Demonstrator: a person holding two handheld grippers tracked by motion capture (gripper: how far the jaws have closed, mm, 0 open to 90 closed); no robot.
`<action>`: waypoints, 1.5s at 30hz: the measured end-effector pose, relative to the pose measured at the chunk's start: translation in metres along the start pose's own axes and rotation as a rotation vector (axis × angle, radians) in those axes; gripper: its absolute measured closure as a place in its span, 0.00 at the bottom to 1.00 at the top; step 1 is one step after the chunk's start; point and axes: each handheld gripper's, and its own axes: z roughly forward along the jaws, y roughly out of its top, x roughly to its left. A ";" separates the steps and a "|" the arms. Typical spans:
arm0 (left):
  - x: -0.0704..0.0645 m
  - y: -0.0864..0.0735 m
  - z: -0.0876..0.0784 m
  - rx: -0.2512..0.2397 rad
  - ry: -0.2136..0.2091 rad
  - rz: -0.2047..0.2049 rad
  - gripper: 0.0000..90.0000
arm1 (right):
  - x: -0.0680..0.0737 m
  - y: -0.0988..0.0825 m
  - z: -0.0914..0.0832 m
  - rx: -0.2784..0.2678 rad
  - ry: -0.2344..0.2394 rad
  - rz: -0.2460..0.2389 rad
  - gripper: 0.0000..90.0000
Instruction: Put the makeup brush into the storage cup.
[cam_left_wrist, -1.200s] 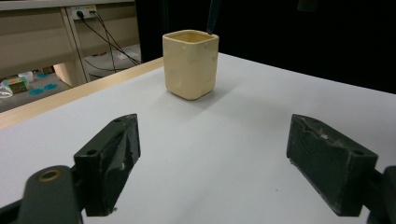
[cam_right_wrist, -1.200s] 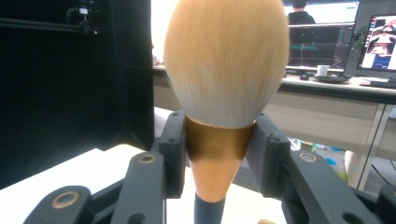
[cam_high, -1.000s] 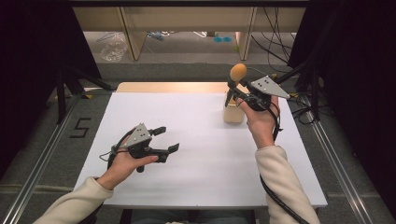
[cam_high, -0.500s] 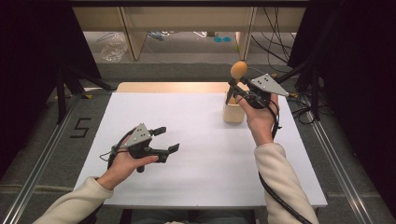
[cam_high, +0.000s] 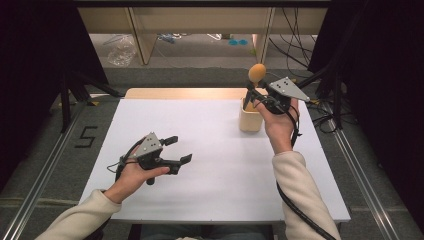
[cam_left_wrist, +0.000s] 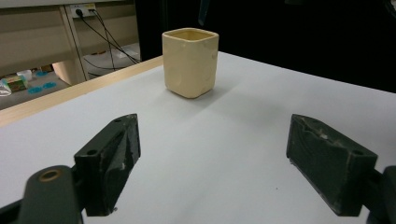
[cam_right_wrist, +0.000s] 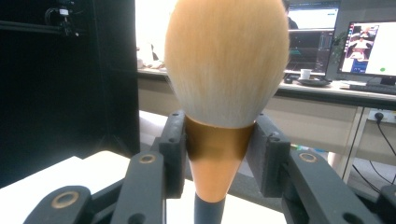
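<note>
A makeup brush (cam_high: 257, 73) with an orange bristle head stands upright above the cream square cup (cam_high: 250, 118) at the back right of the white table (cam_high: 210, 150). My right gripper (cam_high: 253, 93) is shut on its copper ferrule (cam_right_wrist: 218, 151), just under the bristles (cam_right_wrist: 228, 56). Its lower handle reaches down toward the cup's mouth; the tip is hidden. My left gripper (cam_high: 179, 149) rests low over the table's front left, open, nothing between its pads (cam_left_wrist: 114, 161). It faces the cup (cam_left_wrist: 190, 62) from a distance.
A wooden strip (cam_high: 185, 93) borders the table's far edge. Metal rails (cam_high: 360, 170) run along both sides on the floor, with cables (cam_high: 320, 120) at the right. A shelf unit (cam_high: 200, 20) stands behind the table.
</note>
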 end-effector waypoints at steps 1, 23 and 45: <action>0.000 0.000 0.000 -0.002 0.002 -0.004 0.20 | 0.000 0.000 0.000 -0.003 -0.003 -0.006 0.70; 0.000 0.000 0.000 -0.001 0.002 -0.003 0.20 | -0.006 0.001 0.004 -0.019 -0.048 -0.029 0.70; 0.001 0.000 0.000 -0.003 0.004 0.001 0.20 | -0.010 -0.001 0.008 -0.013 -0.068 -0.024 0.70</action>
